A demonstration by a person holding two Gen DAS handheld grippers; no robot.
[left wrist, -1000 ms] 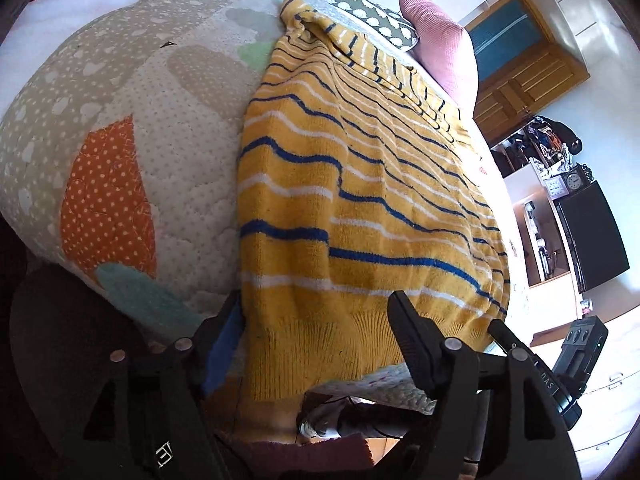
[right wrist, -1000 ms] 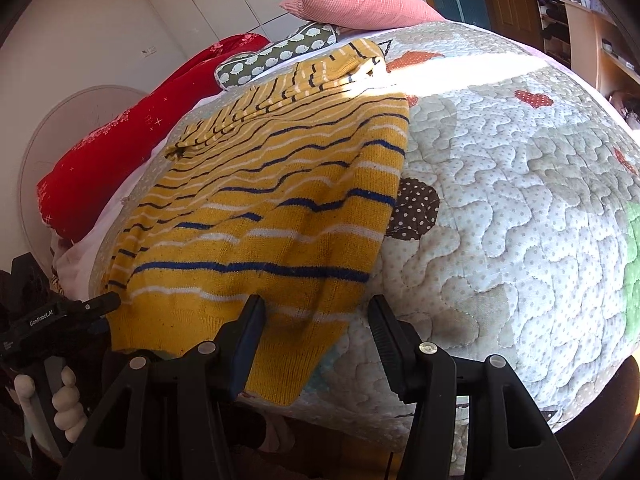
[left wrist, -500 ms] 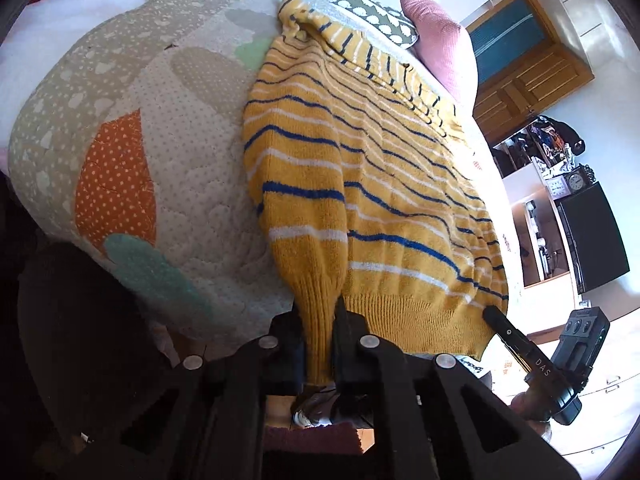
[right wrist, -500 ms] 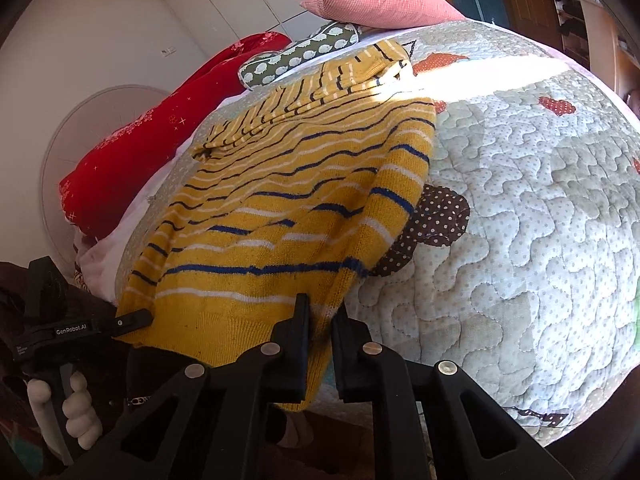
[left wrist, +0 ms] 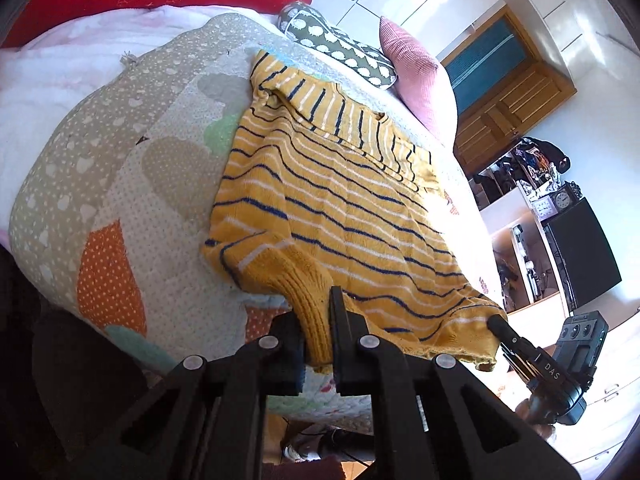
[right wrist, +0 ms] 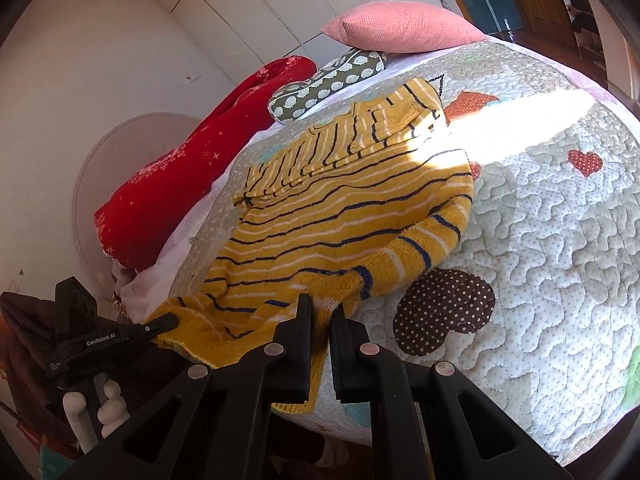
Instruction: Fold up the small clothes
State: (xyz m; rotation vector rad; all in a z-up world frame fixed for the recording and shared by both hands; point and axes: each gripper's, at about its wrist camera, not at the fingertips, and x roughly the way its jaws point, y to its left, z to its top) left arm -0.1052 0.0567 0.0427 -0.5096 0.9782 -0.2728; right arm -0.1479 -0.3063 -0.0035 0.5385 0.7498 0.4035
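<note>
A yellow knitted sweater (left wrist: 344,200) with blue and white stripes lies spread on a quilted bed cover (left wrist: 120,184). My left gripper (left wrist: 318,320) is shut on the ribbed hem at its near left corner, which is lifted off the quilt. In the right wrist view the same sweater (right wrist: 344,216) has its near right hem corner raised, with my right gripper (right wrist: 320,316) shut on it. Each gripper shows in the other's view: the right gripper (left wrist: 496,322) at the hem's far end, the left gripper (right wrist: 170,320) at the lower left.
Pillows line the far end of the bed: a pink pillow (right wrist: 400,28), a grey spotted cushion (right wrist: 328,80) and a red bolster (right wrist: 200,160). Bare quilt (right wrist: 540,220) lies right of the sweater. A wooden door (left wrist: 512,92) and shelves (left wrist: 532,200) stand beyond the bed.
Both grippers closed on the sweater's near hem corners. They then rose, pulling the hem up so the near edge bunches and curls off the quilt.
</note>
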